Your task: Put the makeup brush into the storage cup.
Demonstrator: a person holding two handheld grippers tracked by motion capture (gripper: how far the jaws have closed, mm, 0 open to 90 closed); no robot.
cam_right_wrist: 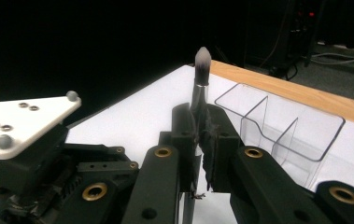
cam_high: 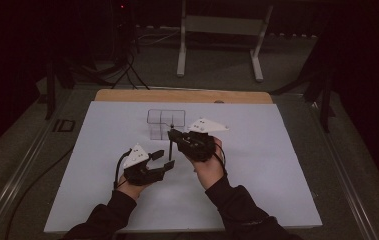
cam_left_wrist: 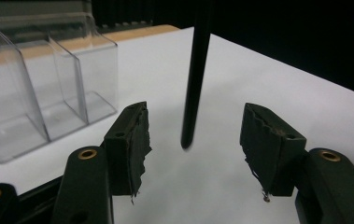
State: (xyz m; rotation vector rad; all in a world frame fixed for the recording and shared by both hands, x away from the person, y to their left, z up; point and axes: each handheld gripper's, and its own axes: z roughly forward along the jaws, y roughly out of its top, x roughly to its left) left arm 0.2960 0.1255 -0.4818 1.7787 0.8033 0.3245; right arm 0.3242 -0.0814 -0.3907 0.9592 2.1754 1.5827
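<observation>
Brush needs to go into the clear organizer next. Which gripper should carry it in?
Right, probably. The right gripper is shut on the makeup brush, bristles up, with the clear organizer just beyond it. The left gripper stands open around the handle's tip, pads not touching it.

The right gripper [cam_high: 173, 134] is holding a brush [cam_high: 171, 142] upright just in front of the organizer [cam_high: 165, 123]; the left gripper [cam_high: 163, 158] is sitting nearer, jaws apart.

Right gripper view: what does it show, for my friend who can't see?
The right gripper is shut on a slim makeup brush with a grey-white tip, bristles up. Behind it a clear plastic divided organizer stands on the white table sheet.
</observation>
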